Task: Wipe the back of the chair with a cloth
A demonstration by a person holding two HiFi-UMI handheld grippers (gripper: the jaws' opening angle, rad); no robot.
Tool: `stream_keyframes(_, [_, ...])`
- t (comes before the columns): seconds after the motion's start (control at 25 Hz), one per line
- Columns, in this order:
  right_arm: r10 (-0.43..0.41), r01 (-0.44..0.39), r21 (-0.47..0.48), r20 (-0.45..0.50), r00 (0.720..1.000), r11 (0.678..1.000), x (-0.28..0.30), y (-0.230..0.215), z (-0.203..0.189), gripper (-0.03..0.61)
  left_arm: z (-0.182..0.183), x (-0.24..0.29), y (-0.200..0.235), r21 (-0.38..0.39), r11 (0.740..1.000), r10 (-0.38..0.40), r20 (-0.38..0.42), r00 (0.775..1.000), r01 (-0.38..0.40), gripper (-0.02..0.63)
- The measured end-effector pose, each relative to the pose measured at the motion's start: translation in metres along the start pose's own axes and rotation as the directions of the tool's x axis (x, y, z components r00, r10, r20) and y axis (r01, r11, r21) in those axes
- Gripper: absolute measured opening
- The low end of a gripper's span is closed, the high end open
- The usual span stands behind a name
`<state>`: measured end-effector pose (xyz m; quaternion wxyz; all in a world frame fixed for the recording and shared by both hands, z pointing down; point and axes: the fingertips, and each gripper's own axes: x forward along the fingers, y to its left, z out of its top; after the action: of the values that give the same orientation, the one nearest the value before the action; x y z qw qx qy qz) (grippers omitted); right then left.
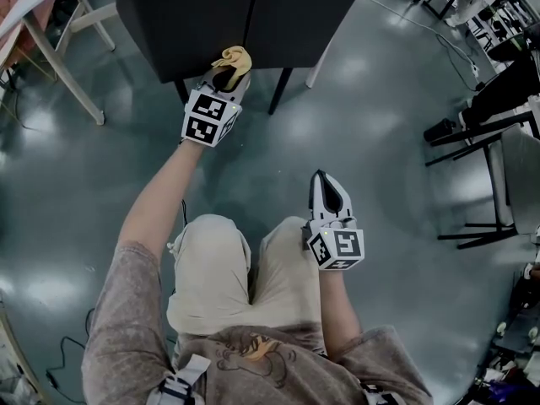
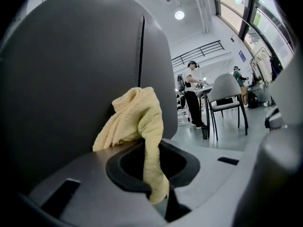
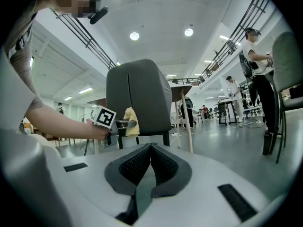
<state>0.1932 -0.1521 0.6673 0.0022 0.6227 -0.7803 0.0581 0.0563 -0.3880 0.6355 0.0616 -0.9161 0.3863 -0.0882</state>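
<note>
While the left tool (image 1: 228, 72) is clamped on one trailing end of the yellow cloth (image 1: 234, 56), the bunched remainder sits against the lower part of the dark chair back (image 1: 186, 15). The right tool (image 1: 324, 182) hangs over the person's lap, well apart from the chair, jaws together and holding nothing. Assessment: wiping appears barely begun. Contact is confined to one low spot, and the broad panel above and beside it remains to be covered.
</note>
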Motion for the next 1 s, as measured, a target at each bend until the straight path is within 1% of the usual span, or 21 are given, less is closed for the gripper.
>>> stream_keyframes(0.32, [-0.012,0.012,-0.002,-0.010,1.000,1.000,-0.002,-0.006,-0.004,0.026,0.005,0.020,-0.016,-0.060,0.998,-0.027,0.022,0.999,0.028,0.058])
stream_keyframes(0.56, [-0.037,0.037,0.001,-0.007,0.999,0.999,-0.008,-0.015,-0.004,0.026,0.009,0.049,-0.043,-0.018,0.996,-0.082,0.010,0.997,0.082,0.058])
stream_keyframes(0.72, [-0.053,0.053,-0.001,-0.011,0.999,0.999,-0.012,-0.020,-0.006,0.026,0.015,0.072,-0.062,-0.018,0.992,-0.122,0.013,0.992,0.122,0.058])
stream_keyframes(0.92, [-0.072,0.071,-0.010,-0.017,0.997,0.997,-0.018,-0.027,-0.007,0.026,0.019,0.098,-0.092,0.005,0.983,-0.183,0.014,0.983,0.183,0.058])
stream_keyframes(1.0, [-0.080,0.080,-0.014,-0.018,0.997,0.997,-0.019,-0.031,-0.007,0.026,0.020,0.109,-0.102,0.004,0.980,-0.200,0.013,0.980,0.200,0.058])
